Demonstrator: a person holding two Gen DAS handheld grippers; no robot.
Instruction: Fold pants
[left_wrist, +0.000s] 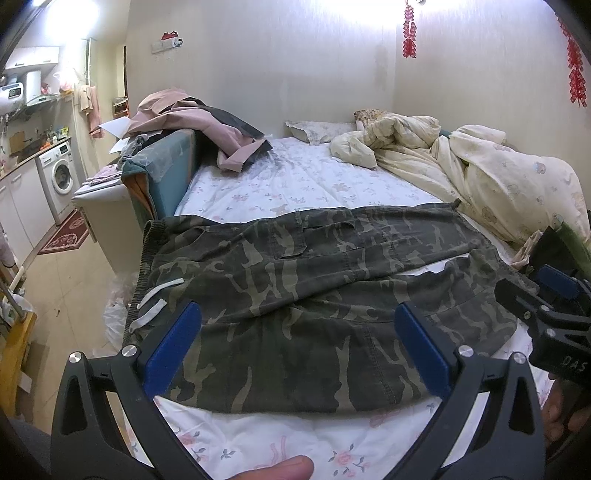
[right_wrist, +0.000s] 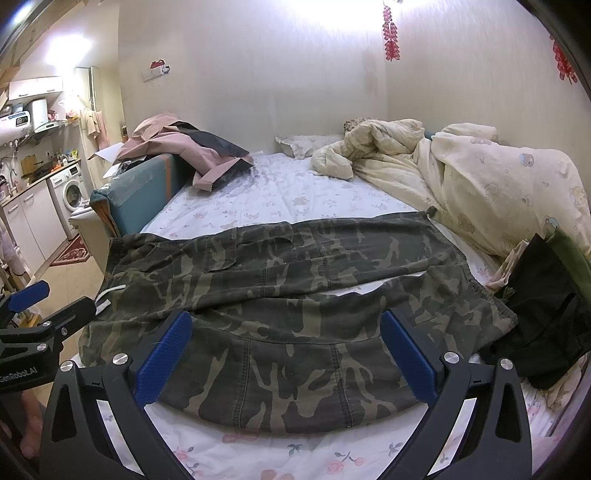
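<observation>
Both grippers gape over unfolded pants.
The camouflage-print cotton cargo pants (left_wrist: 295, 295) lie flat just ahead of the left gripper (left_wrist: 297, 350) and right gripper (right_wrist: 286, 352), both spread wide, empty. Soft, limp, fairly heavy; pinch waistband and hems.

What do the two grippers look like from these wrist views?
Both match: the left gripper and right gripper have black, curved frames with cut-out slots and round silver bolts, and ribbed blue pads on the fingers. White lettering marks each body: "DAS" on the right, "GenRobot.AI" on the left. No cables or sleeves show; only bare fingertips appear at the edges.
</observation>
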